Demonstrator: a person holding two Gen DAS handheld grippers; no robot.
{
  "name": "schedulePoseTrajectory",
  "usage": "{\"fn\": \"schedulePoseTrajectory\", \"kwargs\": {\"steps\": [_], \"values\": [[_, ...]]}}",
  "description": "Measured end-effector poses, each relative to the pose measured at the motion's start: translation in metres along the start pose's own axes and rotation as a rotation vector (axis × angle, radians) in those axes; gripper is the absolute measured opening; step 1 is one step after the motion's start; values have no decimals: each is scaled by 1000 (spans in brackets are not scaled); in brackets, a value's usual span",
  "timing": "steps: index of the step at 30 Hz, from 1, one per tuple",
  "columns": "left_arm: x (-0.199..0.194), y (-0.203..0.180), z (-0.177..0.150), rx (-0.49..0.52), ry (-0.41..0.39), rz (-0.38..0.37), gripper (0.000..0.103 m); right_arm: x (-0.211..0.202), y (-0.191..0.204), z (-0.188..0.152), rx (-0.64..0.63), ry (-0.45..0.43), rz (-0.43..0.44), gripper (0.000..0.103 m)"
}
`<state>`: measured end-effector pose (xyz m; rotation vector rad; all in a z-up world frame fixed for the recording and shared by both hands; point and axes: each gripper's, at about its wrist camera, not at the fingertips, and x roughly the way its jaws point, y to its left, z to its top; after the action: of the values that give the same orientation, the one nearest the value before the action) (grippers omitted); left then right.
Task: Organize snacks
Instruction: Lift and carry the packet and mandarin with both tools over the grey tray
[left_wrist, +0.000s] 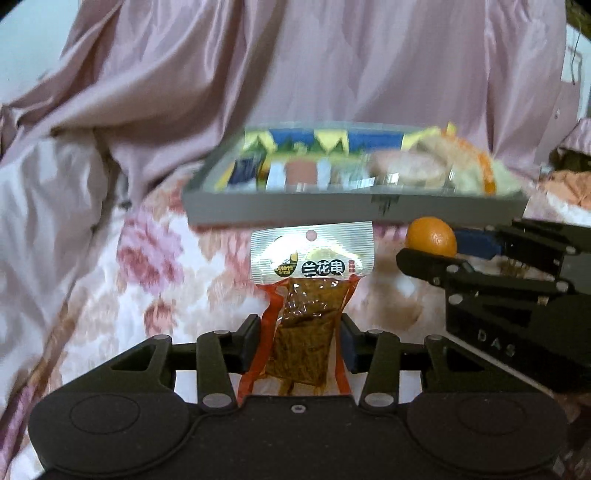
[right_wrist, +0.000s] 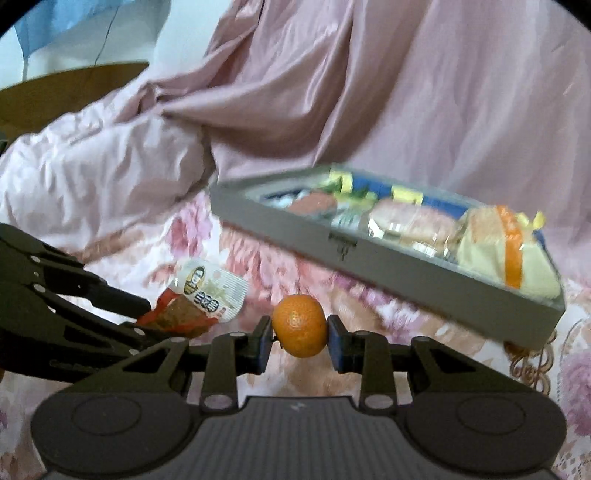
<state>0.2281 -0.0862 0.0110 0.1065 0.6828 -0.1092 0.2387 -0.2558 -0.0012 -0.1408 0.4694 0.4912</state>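
Nearest to you, your left gripper (left_wrist: 300, 341) has its two black fingers closed part-way on a snack packet (left_wrist: 308, 295), pinching the clear lower half so the brown, ridged strips inside show between red side seams; the silver, ribbed header with its punched hang hole stands up beyond the pads, clear of the bedding. To the right of it, your right gripper (right_wrist: 300, 341) is narrowed onto a small orange (right_wrist: 300, 325), blue pads pressing its left and right sides; the fruit is round, dimpled and glossy, and sits lifted above the cloth. From the right wrist view the left gripper reaches in from the left edge with the packet tilted toward the fruit, near it but apart. Beneath both lies a floral bedspread (left_wrist: 110, 280), white with pink and rust blooms, soft and creased. Farther on, across your way, sits a shallow grey tray (left_wrist: 295, 210), rectangular with a plain matte wall, already loaded with wrapped snacks: small foil packs at the left, a pinkish clear-wrapped pack (right_wrist: 413, 223) in the middle, and a pale bundle with an orange band (right_wrist: 511, 254) at the right end. Farthest, a glossy pink quilt (left_wrist: 295, 62) is heaped behind the tray in deep folds.
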Motion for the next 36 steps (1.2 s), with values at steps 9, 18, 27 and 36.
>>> {"fn": "schedulePoseTrajectory", "kwargs": {"steps": [9, 18, 27, 36], "values": [[-9, -7, 61, -7, -119, -9, 47, -24, -11, 15, 25, -190, -98, 35], [8, -20, 128, -39, -243, -11, 47, -31, -41, 21, 88, -293, -225, 35], [71, -38, 157, -87, -234, -51, 47, -6, -69, 19, 159, -273, -279, 35], [113, -36, 161, -70, -198, -60, 48, 18, -83, 12, 122, -278, -289, 35]]}}
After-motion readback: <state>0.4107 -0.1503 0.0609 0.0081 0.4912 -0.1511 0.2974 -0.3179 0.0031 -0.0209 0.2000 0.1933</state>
